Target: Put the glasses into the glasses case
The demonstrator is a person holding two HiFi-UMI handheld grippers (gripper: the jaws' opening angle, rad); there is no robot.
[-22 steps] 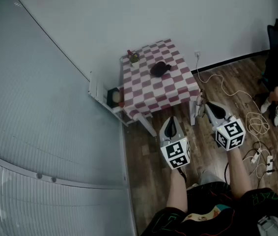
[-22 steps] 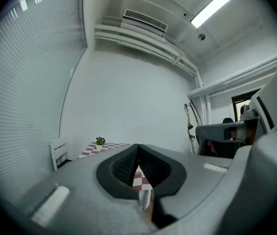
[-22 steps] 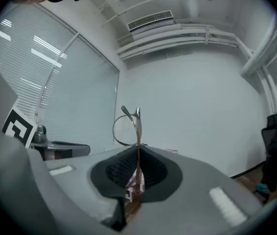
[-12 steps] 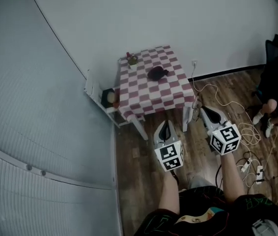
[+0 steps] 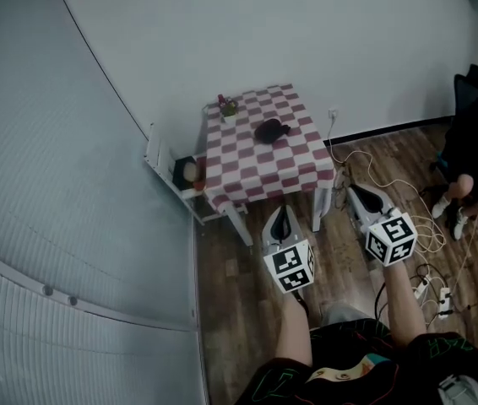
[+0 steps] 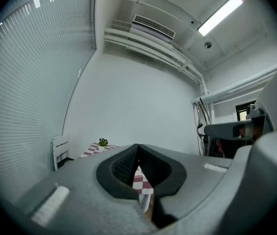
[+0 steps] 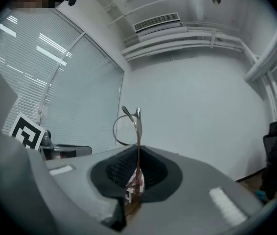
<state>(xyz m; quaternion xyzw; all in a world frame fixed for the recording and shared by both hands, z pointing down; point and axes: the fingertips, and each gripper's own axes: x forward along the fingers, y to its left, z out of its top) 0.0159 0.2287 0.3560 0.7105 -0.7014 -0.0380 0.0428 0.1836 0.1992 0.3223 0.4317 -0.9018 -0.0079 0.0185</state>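
Observation:
A dark glasses case [image 5: 270, 130] lies on a small table with a red-and-white checked cloth [image 5: 256, 169], well ahead of me and out of reach. Thin wire-framed glasses [image 7: 137, 126] stand up between the jaws of my right gripper [image 7: 137, 151], which is shut on them. In the head view that right gripper [image 5: 355, 194] hovers over the wood floor near the table's right leg. My left gripper [image 5: 282, 218] is beside it, short of the table's front edge. In the left gripper view the left gripper [image 6: 138, 148] is shut with nothing in it.
A small potted plant [image 5: 226, 105] stands at the table's far left corner. A white rack [image 5: 167, 154] sits left of the table. Cables [image 5: 391, 175] and a power strip [image 5: 446, 298] lie on the floor at right, near a seated person [image 5: 475, 150]. Blinds cover the left wall.
The head view has shifted a little, so the table sits slightly further left in frame. Both grippers keep about the same pose, the right still shut on the glasses.

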